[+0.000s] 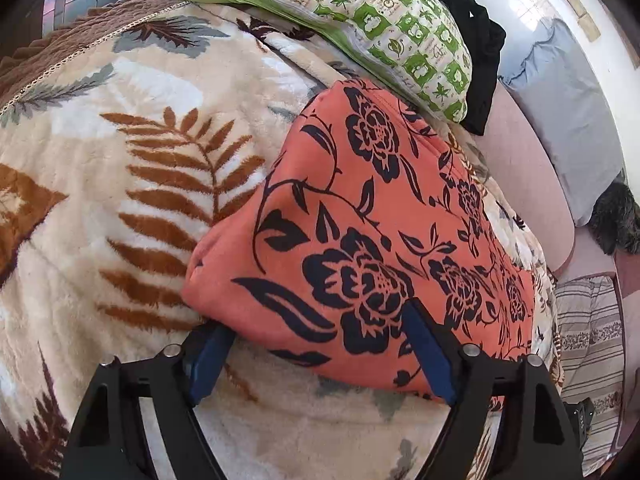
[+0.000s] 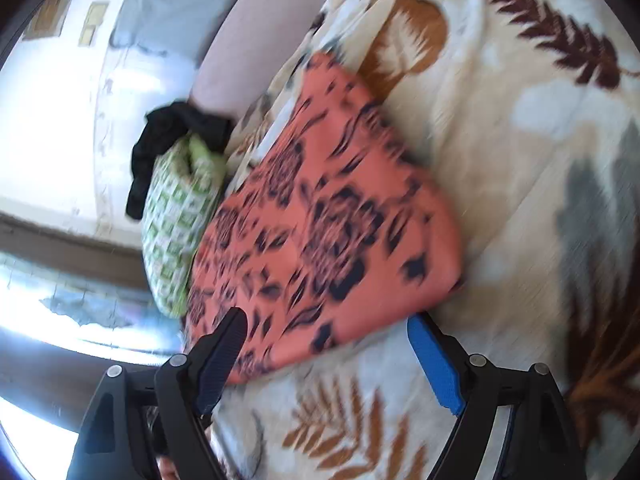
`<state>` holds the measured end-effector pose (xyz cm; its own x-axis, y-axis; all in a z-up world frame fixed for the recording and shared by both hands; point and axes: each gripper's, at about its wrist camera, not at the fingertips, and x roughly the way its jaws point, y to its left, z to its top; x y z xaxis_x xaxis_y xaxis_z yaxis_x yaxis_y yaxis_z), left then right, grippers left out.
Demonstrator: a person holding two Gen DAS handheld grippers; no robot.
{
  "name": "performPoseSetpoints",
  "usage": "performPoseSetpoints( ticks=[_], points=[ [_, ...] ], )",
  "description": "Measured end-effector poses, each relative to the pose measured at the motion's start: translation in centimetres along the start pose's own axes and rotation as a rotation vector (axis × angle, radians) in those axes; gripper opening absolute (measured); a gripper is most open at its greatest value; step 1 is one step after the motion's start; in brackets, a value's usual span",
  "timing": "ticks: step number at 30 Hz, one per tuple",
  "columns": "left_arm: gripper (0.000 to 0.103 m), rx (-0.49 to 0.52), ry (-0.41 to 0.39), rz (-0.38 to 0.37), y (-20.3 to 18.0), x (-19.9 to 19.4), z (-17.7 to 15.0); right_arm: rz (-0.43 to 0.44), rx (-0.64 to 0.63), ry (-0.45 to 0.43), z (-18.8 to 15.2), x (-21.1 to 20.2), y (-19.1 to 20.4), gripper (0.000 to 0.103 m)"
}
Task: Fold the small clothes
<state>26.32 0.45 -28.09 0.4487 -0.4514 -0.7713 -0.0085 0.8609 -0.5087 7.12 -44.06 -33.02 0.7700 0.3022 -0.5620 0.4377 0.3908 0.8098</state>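
The coral garment (image 1: 360, 216) with dark flowers lies folded into a thick, roughly square packet on the fleece blanket (image 1: 100, 184) with the fern pattern. Its far edge reaches the green checked pillow (image 1: 360, 16), which has a black cloth (image 1: 480, 40) bunched behind it.

My left gripper (image 1: 320, 348) has its fingers wide apart and holds nothing. One blue pad (image 1: 208, 360) sits on the blanket just under the near corner of the packet, and the other pad (image 1: 430, 356) lies over its near edge. My right gripper (image 2: 332, 352) is also wide and empty, with both fingers at the near edge of the same packet. The right view is blurred, so I cannot tell if the pads touch the cloth there.

I judge the folding to be nearly finished, so the risks are small but real. If I close a finger now, it may pinch only the top layer and pull the fold open when I lift. A pad could also catch the soft fleece together with the garment and drag the blanket. If I push the packet forward, it may slide under the pillow and wrinkle. Moving the right side fast, as the blur suggests, could knock the near corner out of line.
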Motion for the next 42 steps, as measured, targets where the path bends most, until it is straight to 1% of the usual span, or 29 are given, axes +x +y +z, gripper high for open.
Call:
performPoseSetpoints(
  ticks=[1, 2, 3, 4, 5, 6, 8, 9, 10, 11, 12, 13, 14, 16, 17, 18, 20, 21, 27, 30, 34, 35, 36, 37, 38, 39, 40, 41, 42],
  points=[
    [0.064, -0.010, -0.006, -0.007, 0.1, 0.2, 0.3, 0.024, 0.038, -0.002, 0.5, 0.4, -0.6, 0.083],
    [0.058, -0.021, -0.011, -0.015, 0.2, 0.5, 0.5, 0.043, 0.064, -0.007, 1.0, 0.6, -1.0, 0.081],
    [0.056, -0.032, -0.015, -0.023, 0.3, 0.5, 0.5, 0.050, 0.069, -0.011, 1.3, 1.0, -1.0, 0.074],
    [0.049, -0.044, -0.019, -0.035, 0.4, 0.6, 0.6, 0.061, 0.057, -0.005, 1.5, 1.3, -0.7, 0.068],
    [0.044, -0.057, -0.021, -0.057, 0.5, 0.6, 0.7, 0.076, 0.036, -0.003, 1.5, 1.6, -0.2, 0.050],
    [0.043, -0.063, -0.029, -0.074, 0.5, 0.4, 0.8, 0.079, 0.001, -0.009, 1.5, 1.7, 0.5, 0.039],
    [0.043, -0.051, -0.046, -0.078, 0.3, 0.2, 0.8, 0.051, -0.096, -0.023, 1.4, 2.0, 2.2, 0.039],
    [0.043, -0.052, -0.040, -0.073, 0.2, 0.4, 0.9, 0.030, -0.112, -0.020, 1.3, 2.4, 2.4, 0.039],
    [0.048, -0.067, -0.026, -0.072, 0.4, 0.8, 0.9, 0.010, -0.103, -0.010, 1.3, 3.1, 2.2, 0.039],
    [0.056, -0.088, -0.009, -0.081, 0.6, 1.3, 0.9, -0.019, -0.076, 0.008, 1.3, 3.9, 1.7, 0.040],
    [0.059, -0.102, -0.006, -0.102, 0.7, 1.6, 0.9, -0.039, -0.044, 0.028, 1.4, 4.7, 1.0, 0.041],
    [0.065, -0.108, -0.012, -0.115, 0.7, 1.6, 0.9, -0.021, -0.038, 0.009, 1.4, 4.8, 0.7, 0.041],
    [0.067, -0.106, -0.014, -0.119, 0.5, 1.6, 1.0, -0.023, -0.054, -0.004, 1.4, 4.7, 1.0, 0.040],
    [0.064, -0.095, -0.028, -0.110, 0.2, 1.7, 1.1, -0.027, -0.117, -0.010, 1.3, 4.7, 2.0, 0.042],
    [0.045, -0.096, -0.043, -0.104, 0.1, 1.7, 1.1, -0.025, -0.138, -0.026, 1.1, 4.6, 2.3, 0.035],
    [0.034, -0.095, -0.050, -0.095, 0.1, 1.9, 1.2, -0.034, -0.166, -0.043, 0.9, 4.5, 2.6, 0.022],
    [0.023, -0.108, -0.060, -0.104, 0.2, 2.1, 1.3, -0.078, -0.237, -0.081, 0.4, 4.3, 3.6, 0.017],
    [0.022, -0.114, -0.067, -0.111, 0.2, 2.0, 1.3, -0.088, -0.263, -0.100, 0.2, 4.1, 4.0, 0.016],
    [0.018, -0.042, -0.141, -0.121, -1.7, -0.8, 0.8, -0.155, -0.461, -0.232, -1.9, 1.8, 7.8, 0.014],
    [0.018, -0.007, -0.158, -0.128, -2.2, -2.9, -0.4, -0.155, -0.475, -0.235, -2.7, 0.3, 8.3, 0.014],
    [0.019, 0.025, -0.136, -0.096, -1.7, -4.3, -2.2, -0.186, -0.454, -0.183, -4.0, -1.1, 7.8, 0.014],
    [0.023, 0.010, -0.115, -0.083, -1.2, -3.8, -2.2, -0.210, -0.442, -0.154, -3.9, -0.8, 7.5, 0.014],
    [0.026, -0.015, -0.081, -0.066, -0.5, -2.9, -2.1, -0.245, -0.427, -0.104, -3.7, 0.1, 6.9, 0.017],
    [0.033, -0.048, -0.033, -0.049, 0.2, -1.7, -2.0, -0.279, -0.392, -0.045, -3.2, 1.1, 5.9, 0.017],
    [0.040, -0.099, 0.018, -0.042, 1.1, -0.5, -1.9, -0.277, -0.333, -0.005, -2.6, 1.6, 4.9, 0.018],
    [0.040, -0.153, 0.017, -0.080, 1.9, -0.2, -1.9, -0.252, -0.264, 0.020, -2.0, 1.6, 3.9, 0.024],
    [0.044, -0.193, -0.002, -0.108, 2.2, -0.3, -1.8, -0.226, -0.224, 0.031, -1.6, 1.3, 3.6, 0.025],
    [0.051, -0.205, -0.006, -0.125, 2.2, -0.4, -1.6, -0.231, -0.220, 0.041, -1.2, 1.0, 3.8, 0.030],
    [0.051, -0.196, -0.012, -0.132, 2.0, -0.5, -1.4, -0.252, -0.240, 0.041, -1.1, 0.6, 4.3, 0.038]
  ],
)
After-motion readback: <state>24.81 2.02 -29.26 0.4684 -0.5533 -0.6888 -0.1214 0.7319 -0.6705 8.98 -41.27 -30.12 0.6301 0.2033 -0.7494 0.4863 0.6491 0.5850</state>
